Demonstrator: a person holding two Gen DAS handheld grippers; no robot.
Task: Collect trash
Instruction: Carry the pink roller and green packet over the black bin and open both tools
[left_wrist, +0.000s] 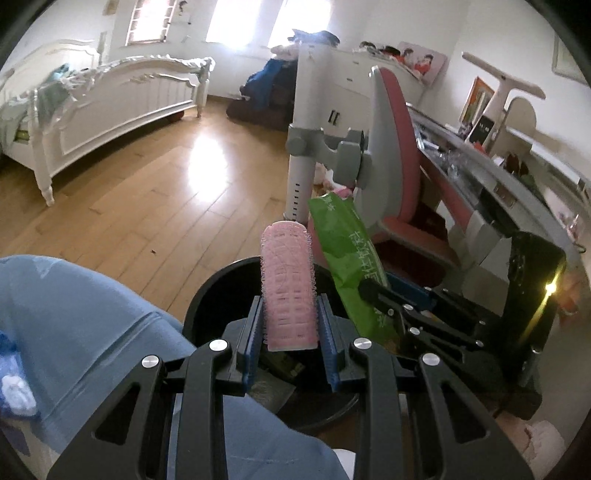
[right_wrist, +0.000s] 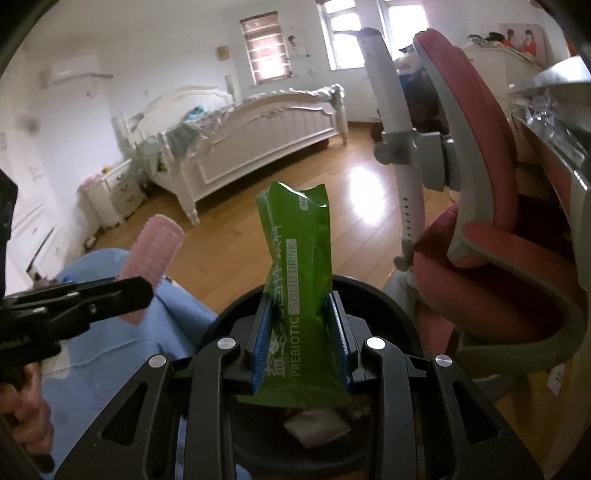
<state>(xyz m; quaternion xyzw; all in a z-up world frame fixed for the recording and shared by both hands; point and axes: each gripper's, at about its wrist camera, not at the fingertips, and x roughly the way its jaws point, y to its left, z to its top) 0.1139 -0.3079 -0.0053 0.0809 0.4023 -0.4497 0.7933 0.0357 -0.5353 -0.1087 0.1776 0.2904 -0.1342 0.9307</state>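
My left gripper (left_wrist: 289, 325) is shut on a pink hair roller (left_wrist: 288, 280), which stands upright between the blue pads. It hangs over the black round bin (left_wrist: 199, 306), which holds some scraps. My right gripper (right_wrist: 301, 332) is shut on a green drink sachet (right_wrist: 299, 266) printed "PREBIOTIC SOLID DRINK", held upright over the same black bin (right_wrist: 391, 306). A white wrapper (right_wrist: 317, 424) lies inside the bin. The right gripper (left_wrist: 373, 291) with the green sachet (left_wrist: 347, 251) shows to the right in the left wrist view. The left gripper (right_wrist: 144, 291) with the pink roller (right_wrist: 155, 243) shows at the left in the right wrist view.
A person's blue-clad leg (left_wrist: 85, 321) lies left of the bin. A pink and grey chair (right_wrist: 491, 236) stands to the right, beside a cluttered desk (left_wrist: 517, 181). A white bed (left_wrist: 110, 107) stands across the wooden floor (left_wrist: 147, 192). A hand (right_wrist: 26, 402) grips the left tool.
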